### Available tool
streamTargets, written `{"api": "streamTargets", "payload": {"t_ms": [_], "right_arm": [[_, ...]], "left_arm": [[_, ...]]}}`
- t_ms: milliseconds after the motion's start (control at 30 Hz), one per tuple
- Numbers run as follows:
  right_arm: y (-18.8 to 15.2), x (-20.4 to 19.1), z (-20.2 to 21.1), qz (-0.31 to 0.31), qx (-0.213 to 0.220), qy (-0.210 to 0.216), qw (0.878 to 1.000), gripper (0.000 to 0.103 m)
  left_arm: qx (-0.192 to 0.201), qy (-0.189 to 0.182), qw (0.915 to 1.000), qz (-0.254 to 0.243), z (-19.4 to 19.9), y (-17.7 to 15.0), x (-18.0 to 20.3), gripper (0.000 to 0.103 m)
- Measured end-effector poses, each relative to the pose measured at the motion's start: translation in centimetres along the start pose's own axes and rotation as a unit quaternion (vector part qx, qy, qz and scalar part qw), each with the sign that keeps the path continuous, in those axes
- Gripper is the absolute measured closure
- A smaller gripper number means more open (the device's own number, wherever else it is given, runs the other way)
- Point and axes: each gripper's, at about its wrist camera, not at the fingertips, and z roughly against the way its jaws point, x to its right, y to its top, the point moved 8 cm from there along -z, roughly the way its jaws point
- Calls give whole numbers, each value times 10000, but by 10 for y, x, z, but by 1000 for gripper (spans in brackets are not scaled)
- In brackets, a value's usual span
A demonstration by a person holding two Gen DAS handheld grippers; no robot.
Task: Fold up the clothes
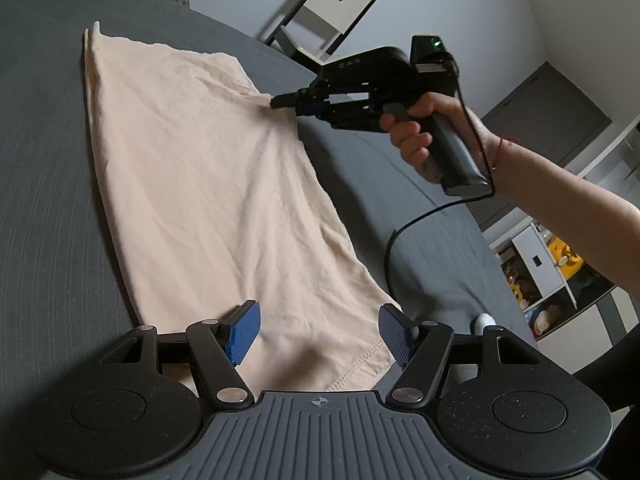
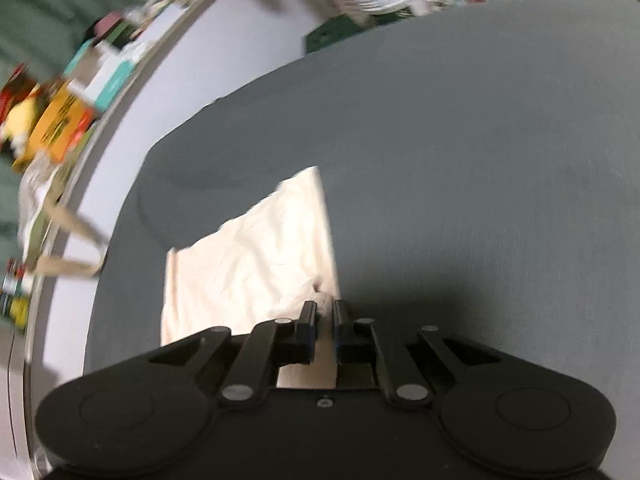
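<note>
While the right hand-held gripper point(image 1: 276, 102) pinches the cream garment point(image 1: 208, 184) at its far side edge, the left hand-held gripper point(image 1: 320, 336) hangs spread over the near hem (garment's long axis running away across the grey bed point(image 1: 48, 184))

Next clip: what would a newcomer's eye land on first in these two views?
The pale peach garment spread flat across the dark grey bed cover draws the eye first. Next is the right gripper, held in a bare hand, shut on a bunched pinch of the garment's right edge. Nearest the camera, the left gripper stands open, its blue pads over the stitched hem.
</note>
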Motion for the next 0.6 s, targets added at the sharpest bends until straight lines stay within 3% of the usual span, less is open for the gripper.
{"api": "streamTargets", "payload": {"t_ms": [67,133,200,367,467,533,600], "right_arm": [[3,6,-4,-266,2,-10,9996,93],[11,4,-1,-356,188,-65,9992,79],[24,-4,6,-117,622,-294,9976,72],[49,-39,-9,547,918,-363,9936,71],[57,-52,-35,936,781,-740,9898,78],[60,-58,-52,1115,680,-957,9868,96],[64,-62,-63,1221,692,-1125,9837,100]], "left_arm": [[15,-3,10000,26,0,-1,0,37],[21,-1,10000,35,1,-1,0,37],[18,14,10000,10,0,-2,1,37],[20,28,10000,-20,0,-2,2,37],[29,17,10000,-8,0,-2,2,37],[31,10,10000,-11,0,-2,3,37],[29,3,10000,-15,-1,-2,3,37]]}}
